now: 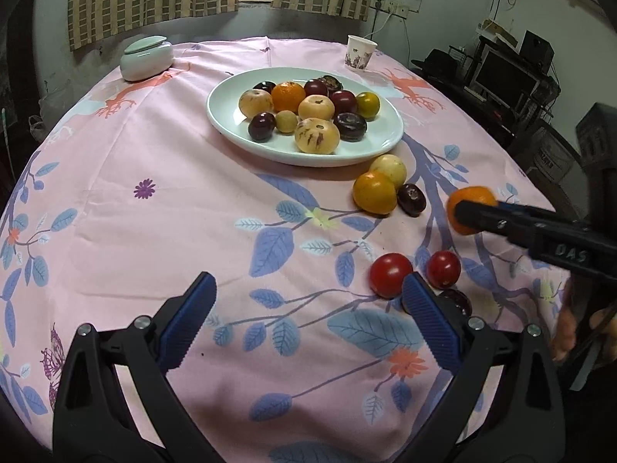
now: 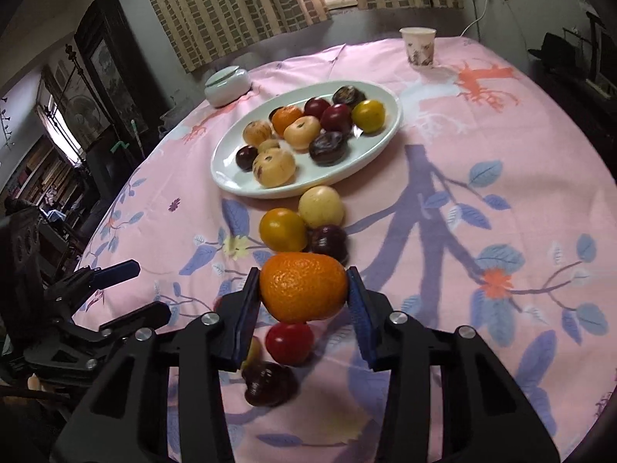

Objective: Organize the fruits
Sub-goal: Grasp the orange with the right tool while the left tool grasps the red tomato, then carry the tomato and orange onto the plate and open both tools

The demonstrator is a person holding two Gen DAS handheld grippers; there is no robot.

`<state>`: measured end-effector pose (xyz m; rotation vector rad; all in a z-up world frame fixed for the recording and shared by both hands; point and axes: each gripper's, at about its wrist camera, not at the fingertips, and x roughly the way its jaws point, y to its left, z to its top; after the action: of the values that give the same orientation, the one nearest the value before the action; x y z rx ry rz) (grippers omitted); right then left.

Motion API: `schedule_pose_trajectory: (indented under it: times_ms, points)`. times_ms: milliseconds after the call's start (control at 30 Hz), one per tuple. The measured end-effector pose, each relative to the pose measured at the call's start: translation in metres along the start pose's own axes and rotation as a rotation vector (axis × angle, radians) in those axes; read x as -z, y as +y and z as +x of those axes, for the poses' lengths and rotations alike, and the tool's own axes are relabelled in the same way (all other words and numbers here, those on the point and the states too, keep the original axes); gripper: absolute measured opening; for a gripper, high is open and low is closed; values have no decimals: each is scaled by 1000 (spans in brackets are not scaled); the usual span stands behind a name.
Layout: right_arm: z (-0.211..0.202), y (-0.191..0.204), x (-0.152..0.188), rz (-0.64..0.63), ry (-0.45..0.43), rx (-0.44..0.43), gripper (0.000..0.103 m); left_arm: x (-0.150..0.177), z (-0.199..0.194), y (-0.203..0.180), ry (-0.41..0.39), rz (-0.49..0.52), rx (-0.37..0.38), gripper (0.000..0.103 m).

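Pink floral worktop (image 2: 482,177), fruit all over. Right tool (image 2: 304,289) is clamped on the orange (image 2: 304,286), just off the cloth; plate (image 2: 227,181) lies straight ahead past three loose fruits. Left tool (image 1: 308,305) gapes empty.

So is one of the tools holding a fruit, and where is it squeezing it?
Yes. The right tool holds the orange, its pads pressing the orange's two opposite sides. The left tool is open and holds nothing.
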<state>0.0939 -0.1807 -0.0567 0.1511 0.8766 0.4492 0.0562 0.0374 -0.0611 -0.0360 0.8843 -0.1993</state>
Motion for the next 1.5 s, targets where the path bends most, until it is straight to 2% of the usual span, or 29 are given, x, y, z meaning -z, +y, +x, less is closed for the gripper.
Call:
schedule_pose_trajectory:
  times_ms: [67,167,233,333,400,467,533,700,733,767,800,833,900,1100,1267,1500]
  points:
    - [-13,-12,2,24,-14,21,44,0,13,-10,26,44,-43,99]
    - [-26,-26,7,66,-18,24,45,6,32,-25,106,115,-52,99]
    - [-31,-32,11,83,-18,21,45,10,44,-32,156,150,-93,100]
    - [-32,-33,14,95,-13,-5,45,5,49,-29,149,109,-69,98]
    - [-32,-32,14,96,-11,-21,45,1,51,-35,127,115,-33,90]
    - [-32,-30,14,94,-12,-33,45,-2,50,-46,108,139,6,66]
    - [-33,-28,14,93,-12,-40,45,-3,53,-55,100,173,-1,59]
    - [-31,-25,15,94,-1,-48,45,-13,59,-57,86,147,40,58]
    - [-31,-23,16,92,1,-50,45,-13,59,-59,86,154,33,54]
    - [-31,-22,16,89,0,-52,45,-11,58,-61,84,168,26,41]
    - [-33,-20,16,85,-2,-53,45,-9,55,-63,87,177,36,34]
    - [-34,-18,17,83,-4,-51,45,-6,52,-62,95,173,54,31]
    - [-36,-17,17,81,-7,-42,45,0,46,-59,106,150,94,30]
    - [-37,-8,18,69,-6,-50,45,8,27,-47,82,77,143,30]
    - [-35,-1,18,54,2,-59,45,-2,5,-39,25,58,138,30]
    - [-29,-3,19,57,19,-64,45,-5,5,-34,32,53,128,30]
